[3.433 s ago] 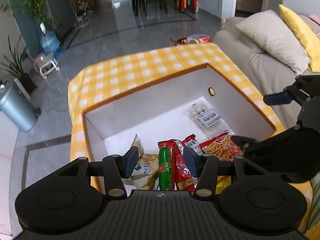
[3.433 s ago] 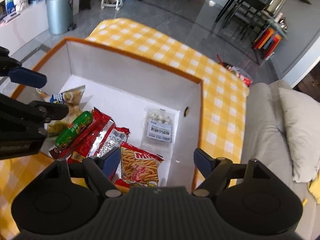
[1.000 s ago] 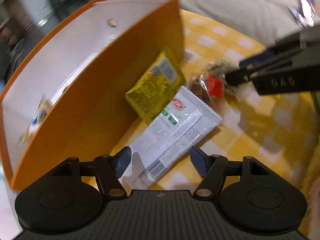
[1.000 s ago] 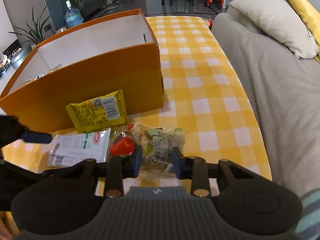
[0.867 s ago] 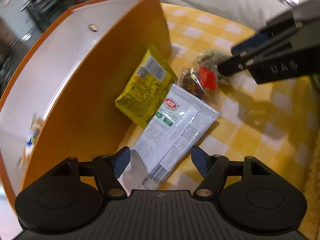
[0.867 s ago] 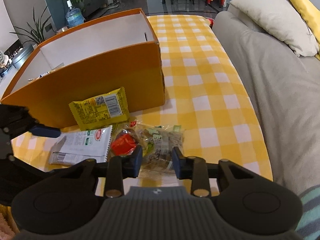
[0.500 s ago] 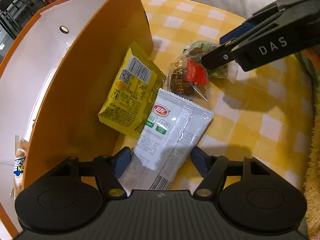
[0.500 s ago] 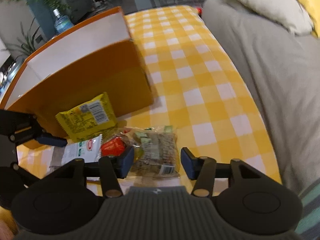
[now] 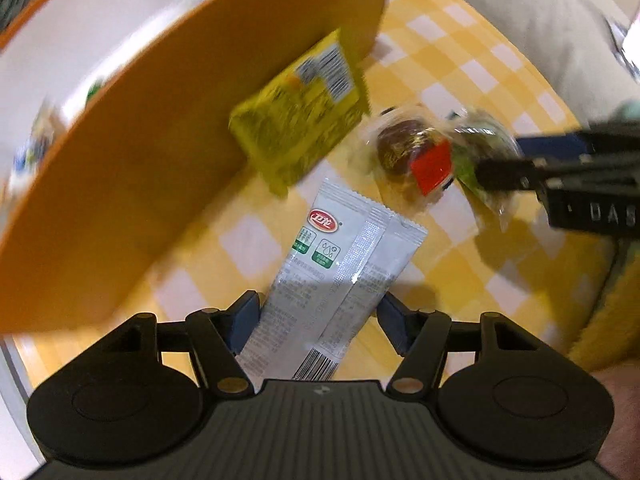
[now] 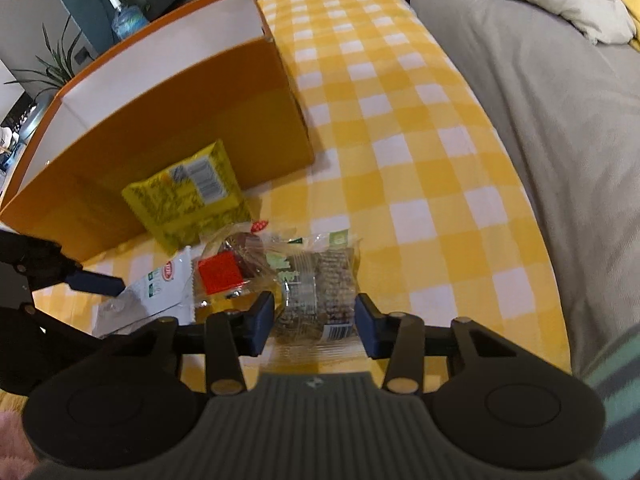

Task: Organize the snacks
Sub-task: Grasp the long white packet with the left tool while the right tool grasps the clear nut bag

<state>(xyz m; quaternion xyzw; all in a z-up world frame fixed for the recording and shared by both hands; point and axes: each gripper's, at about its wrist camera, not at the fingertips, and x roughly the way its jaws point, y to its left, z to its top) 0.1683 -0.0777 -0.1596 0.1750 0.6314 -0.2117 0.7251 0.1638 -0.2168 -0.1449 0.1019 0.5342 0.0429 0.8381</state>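
Beside grey sofa (image 10: 560, 128), yellow-checked tablecloth (image 10: 400, 140)

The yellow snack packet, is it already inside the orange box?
No, the yellow snack packet leans against the outside wall of the orange box, resting on the checked cloth.

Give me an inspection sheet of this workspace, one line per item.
Surface: yellow-and-white checked tablecloth, snacks at its near end.
Job's things: orange box, open-topped; yellow packet leaning against its outer wall; white sachet flat on the cloth; clear cake pack with a red label beside it.
Clutter: nothing seen.
Grippers: left gripper open, straddling the white sachet's near end; right gripper open, its fingers on either side of the clear cake pack.
Cables: nothing seen.
Surroundings: grey sofa with a cushion along one side; water bottle and plants beyond the box.
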